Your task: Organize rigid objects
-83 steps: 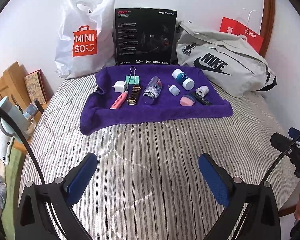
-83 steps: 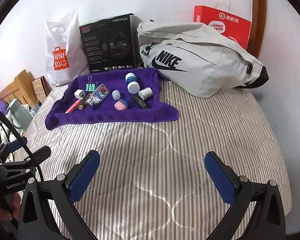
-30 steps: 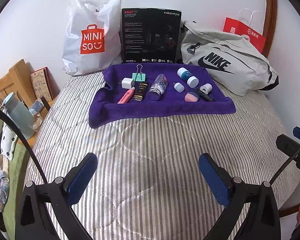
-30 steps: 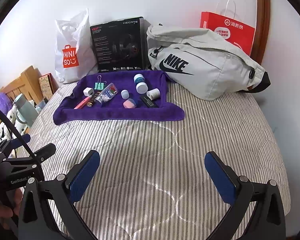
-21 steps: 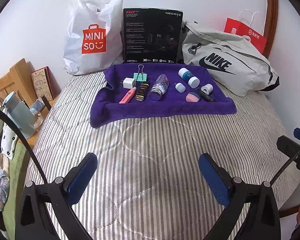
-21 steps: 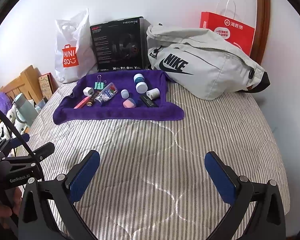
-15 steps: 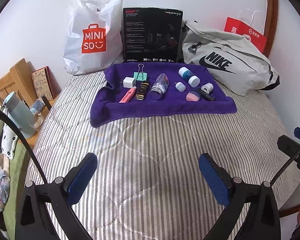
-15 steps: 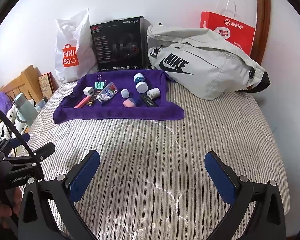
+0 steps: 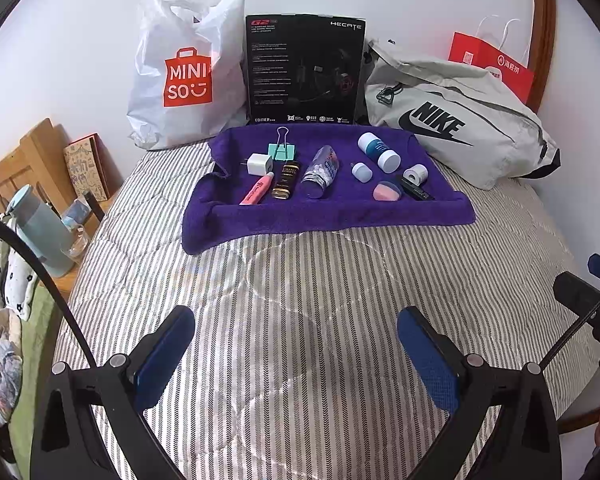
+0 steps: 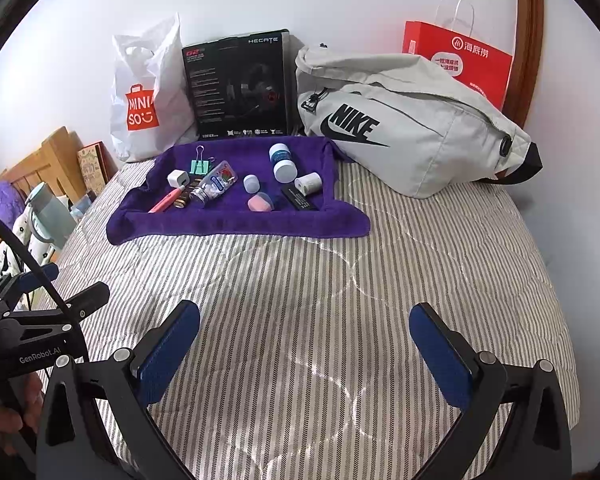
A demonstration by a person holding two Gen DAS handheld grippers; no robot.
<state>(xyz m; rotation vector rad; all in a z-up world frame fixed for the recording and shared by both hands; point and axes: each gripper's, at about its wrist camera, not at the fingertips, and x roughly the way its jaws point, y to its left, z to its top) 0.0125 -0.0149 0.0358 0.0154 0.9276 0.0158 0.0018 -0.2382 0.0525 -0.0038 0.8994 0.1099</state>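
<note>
- The purple towel [image 9: 324, 216] lies spread on the striped bedcover [image 9: 300, 300], towards its far end, and all the small things rest on it
- At the towel's left end a white charger plug [image 9: 257, 164] lies just beside a teal binder clip [image 9: 283, 148], the clip nearer the towel's back edge
- In front of the plug a pink highlighter [image 9: 256, 191] lies slanted, with a dark gold-labelled bottle [image 9: 286, 180] close beside it on its right
- Near the towel's middle a clear bottle of white pills [image 9: 321, 172] lies on its side
- Right of the middle lies a blue tub with a white cap [image 9: 378, 152], tipped over – a small pale cap [image 9: 361, 172] is near it and a pink round sponge [image 9: 386, 191] sits towards the towel's front edge
- At the towel's right end a small white roll [image 9: 415, 173] is next to a flat black stick [image 9: 415, 192]
- Behind the towel, against the wall, stand a white Miniso bag [image 9: 184, 80] and a black headset box [image 9: 304, 72]; a grey Nike bag [image 9: 460, 120] slumps off the towel's right back corner, with a red paper bag [image 10: 460, 60] behind it
- The left gripper [image 9: 296, 344] hovers over bare bedcover in front of the towel, well apart from it – its blue pads are spread wide with nothing between them
- The right gripper [image 10: 306, 340] hangs likewise in front of the towel, fingers wide apart and empty
</note>
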